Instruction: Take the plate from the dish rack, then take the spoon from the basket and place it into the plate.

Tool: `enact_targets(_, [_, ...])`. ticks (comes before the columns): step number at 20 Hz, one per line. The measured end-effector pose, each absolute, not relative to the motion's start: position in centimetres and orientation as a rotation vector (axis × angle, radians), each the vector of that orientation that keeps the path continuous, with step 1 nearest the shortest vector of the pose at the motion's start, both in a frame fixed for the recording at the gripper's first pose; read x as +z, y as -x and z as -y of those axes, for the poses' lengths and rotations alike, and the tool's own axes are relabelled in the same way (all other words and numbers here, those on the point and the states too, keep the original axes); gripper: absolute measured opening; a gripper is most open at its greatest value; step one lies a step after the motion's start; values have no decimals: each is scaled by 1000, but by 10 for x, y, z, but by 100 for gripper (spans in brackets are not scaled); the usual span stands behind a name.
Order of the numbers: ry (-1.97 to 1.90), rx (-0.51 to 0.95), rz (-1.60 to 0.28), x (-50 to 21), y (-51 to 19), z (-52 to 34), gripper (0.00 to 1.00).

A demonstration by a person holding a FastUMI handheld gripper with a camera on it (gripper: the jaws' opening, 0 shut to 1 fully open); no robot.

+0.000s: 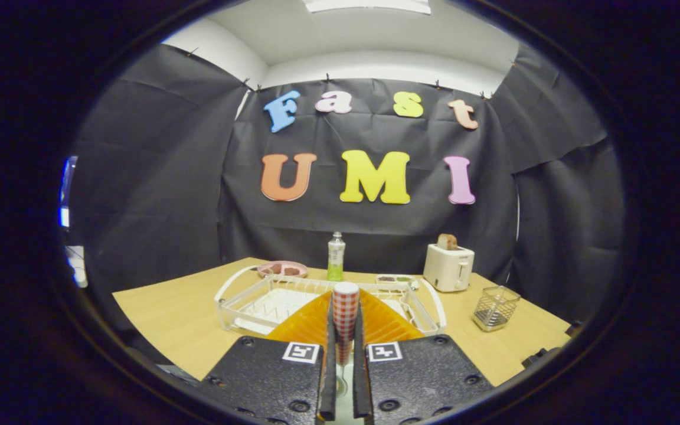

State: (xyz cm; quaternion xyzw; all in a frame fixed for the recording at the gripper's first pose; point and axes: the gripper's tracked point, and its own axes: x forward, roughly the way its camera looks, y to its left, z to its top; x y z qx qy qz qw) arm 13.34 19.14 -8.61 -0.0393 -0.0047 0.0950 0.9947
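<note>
The spoon (345, 319), with its red-checked handle, stands upright between the fingers of the gripper (345, 339), which is clenched on it from both sides. The orange plate (382, 323) lies directly below and just ahead, in front of the white dish rack (239, 298). The wire basket (495, 308) sits well off to the right, so the coming move looks like a short drop down onto the plate.

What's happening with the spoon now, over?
Gripper shut on spoon, handle up. Orange plate just ahead, before dish rack. Nothing blocking.
</note>
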Motion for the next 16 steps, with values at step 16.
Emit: enact_targets(16, [-6,149,-14,-102,-129,-161,27])
